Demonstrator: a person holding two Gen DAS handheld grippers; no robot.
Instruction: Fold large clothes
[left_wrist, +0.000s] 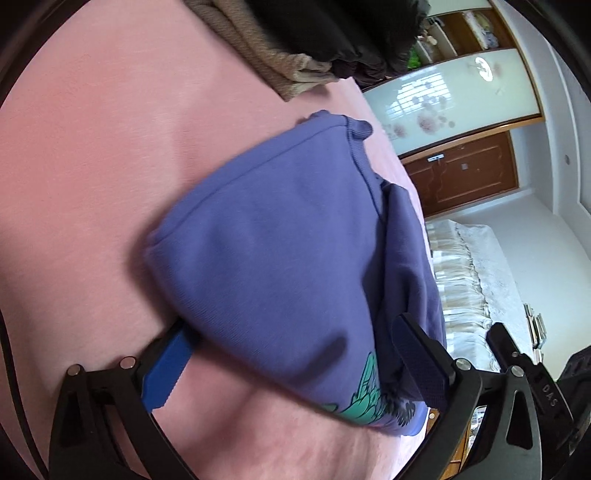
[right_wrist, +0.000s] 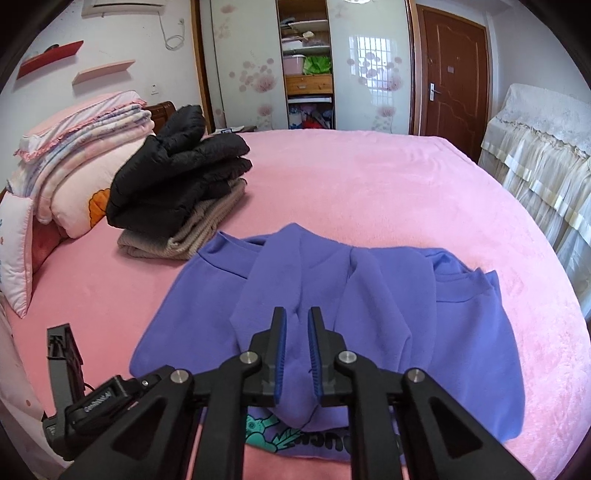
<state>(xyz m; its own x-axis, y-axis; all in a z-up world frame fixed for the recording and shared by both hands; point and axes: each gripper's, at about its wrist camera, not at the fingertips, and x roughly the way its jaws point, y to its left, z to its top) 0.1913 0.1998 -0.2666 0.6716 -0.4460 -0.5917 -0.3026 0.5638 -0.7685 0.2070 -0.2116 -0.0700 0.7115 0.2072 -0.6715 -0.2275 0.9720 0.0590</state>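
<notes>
A purple sweatshirt (right_wrist: 461, 317) with a teal print lies partly folded on the pink bed (right_wrist: 369, 173). My right gripper (right_wrist: 297, 317) is shut on a raised fold of the sweatshirt near its front edge. In the left wrist view the sweatshirt (left_wrist: 280, 251) fills the middle. My left gripper (left_wrist: 291, 336) is open, one blue pad (left_wrist: 168, 369) under the cloth's left edge and the other pad (left_wrist: 421, 362) at its right side. The left gripper's body shows in the right wrist view at the lower left (right_wrist: 62, 354).
A stack of folded clothes, a black puffy jacket (right_wrist: 177, 173) on a beige knit (right_wrist: 192, 229), lies at the back left of the bed. Pink quilts and pillows (right_wrist: 74, 147) sit behind it. A wardrobe (right_wrist: 306, 62), a door (right_wrist: 454, 77) and a lace-covered unit (right_wrist: 535, 147) stand beyond.
</notes>
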